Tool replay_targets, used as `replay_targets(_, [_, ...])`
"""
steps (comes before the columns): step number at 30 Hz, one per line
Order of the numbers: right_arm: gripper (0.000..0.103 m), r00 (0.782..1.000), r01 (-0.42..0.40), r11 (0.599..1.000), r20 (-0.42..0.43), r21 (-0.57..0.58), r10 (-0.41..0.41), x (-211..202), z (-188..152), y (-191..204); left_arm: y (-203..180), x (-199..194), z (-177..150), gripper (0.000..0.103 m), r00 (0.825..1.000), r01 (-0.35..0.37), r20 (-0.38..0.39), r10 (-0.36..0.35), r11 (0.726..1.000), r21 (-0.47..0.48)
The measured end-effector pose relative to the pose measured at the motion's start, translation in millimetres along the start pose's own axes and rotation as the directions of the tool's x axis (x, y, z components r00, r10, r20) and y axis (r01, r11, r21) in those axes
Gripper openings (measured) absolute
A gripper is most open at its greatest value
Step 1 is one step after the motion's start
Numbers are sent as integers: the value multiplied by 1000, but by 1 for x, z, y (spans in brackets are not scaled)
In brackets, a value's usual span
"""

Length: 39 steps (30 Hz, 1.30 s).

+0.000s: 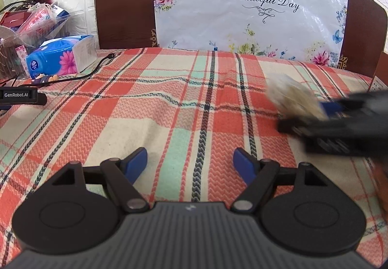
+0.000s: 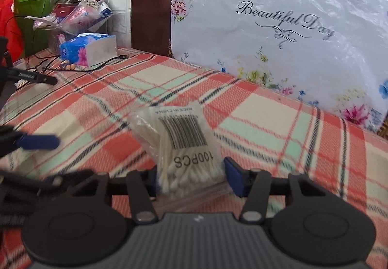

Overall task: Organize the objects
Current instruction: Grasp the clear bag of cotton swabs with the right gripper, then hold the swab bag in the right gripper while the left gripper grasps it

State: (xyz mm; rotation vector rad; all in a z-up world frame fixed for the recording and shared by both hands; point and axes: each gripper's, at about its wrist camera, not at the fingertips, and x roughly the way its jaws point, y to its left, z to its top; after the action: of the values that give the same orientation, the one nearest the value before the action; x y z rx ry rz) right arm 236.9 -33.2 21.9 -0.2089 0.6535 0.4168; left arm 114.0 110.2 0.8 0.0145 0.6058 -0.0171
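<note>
Right gripper [image 2: 190, 175] pinches the swab bag [image 2: 181, 140] at its near end, over the cloth [image 2: 266, 113]. Grip is low on slick plastic, so the bag could slide out or droop. Left gripper [image 1: 190, 163] spread, empty, to its left; collision risk if they converge.

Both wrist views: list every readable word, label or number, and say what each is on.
"Beautiful Day": floral bag leaning on the chair.
"GenRobot.AI": black device at the table's left edge.
"100PCS": cotton swab pack between the right gripper fingers.
"MADE IN CHINA": same pack, above the barcode, faint.
Tissue pack logo: too small to read.
Barcode digits: blurred.
</note>
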Motion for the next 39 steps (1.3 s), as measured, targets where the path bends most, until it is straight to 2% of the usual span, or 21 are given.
replay_targets(5, [50, 1000, 7, 1000, -11, 1, -7, -63, -49, -7, -2, 1, 0, 80, 1000, -11, -1, 11, 1000, 14])
replay_targets(7, [50, 999, 31, 999, -15, 42, -30, -93, -72, -16, -3, 0, -1, 81, 1000, -21, -2, 21, 1000, 21])
replay_targets(10, [50, 994, 112, 984, -31, 138, -109, -135, -105, -37, -5, 0, 0, 82, 999, -34, -4, 34, 999, 30])
replay_targets(12, [50, 983, 185, 957, -43, 222, -180, -161, -128, -51, -7, 0, 0, 83, 999, -45, -5, 46, 998, 37])
replay_targets(13, [54, 974, 227, 937, -49, 264, -222, -175, -140, -58, -8, 0, 0, 84, 999, -52, -7, 52, 998, 42])
replay_targets(14, [69, 967, 255, 922, -51, 291, -251, -185, -148, -61, -9, 0, 1, 84, 998, -58, -11, 59, 997, 46])
replay_targets(15, [76, 963, 269, 911, -61, 313, -263, -194, -154, -63, -10, 0, 2, 84, 998, -66, -15, 67, 997, 50])
replay_targets(18, [78, 974, 220, 920, -20, 324, -226, -214, -164, -63, -20, -8, 6, 82, 994, -99, -52, 101, 994, 45])
replay_targets(19, [79, 974, 214, 926, 3, 311, -227, -220, -165, -60, -24, -14, 7, 81, 995, -62, -77, 63, 998, 11])
replay_targets(21, [82, 978, 187, 938, 37, 294, -206, -231, -166, -59, -38, -29, 8, 78, 991, 73, -108, -80, 995, -71])
replay_targets(24, [82, 982, 151, 937, 58, 314, -178, -240, -171, -64, -79, -55, 7, 78, 961, 232, -140, -238, 971, -56])
replay_targets(26, [82, 985, 127, 930, 71, 344, -160, -244, -176, -70, -108, -70, 6, 78, 924, 345, -167, -344, 938, -29])
replay_targets(28, [82, 986, 108, 922, 80, 372, -148, -247, -180, -75, -131, -82, 6, 78, 895, 415, -180, -408, 910, 2])
replay_targets(31, [80, 987, 92, 917, 85, 389, -135, -248, -183, -78, -157, -88, 3, 78, 858, 485, -212, -468, 874, 33])
replay_targets(33, [77, 989, 79, 918, 84, 389, -120, -248, -185, -76, -166, -86, 2, 78, 841, 510, -236, -487, 859, 43])
replay_targets(36, [69, 994, 51, 922, 73, 383, -85, -245, -185, -74, -177, -85, 0, 75, 829, 527, -261, -495, 848, 64])
replay_targets(39, [59, 996, 31, 925, 62, 378, -59, -240, -183, -73, -187, -83, -7, 65, 811, 545, -300, -502, 835, 75])
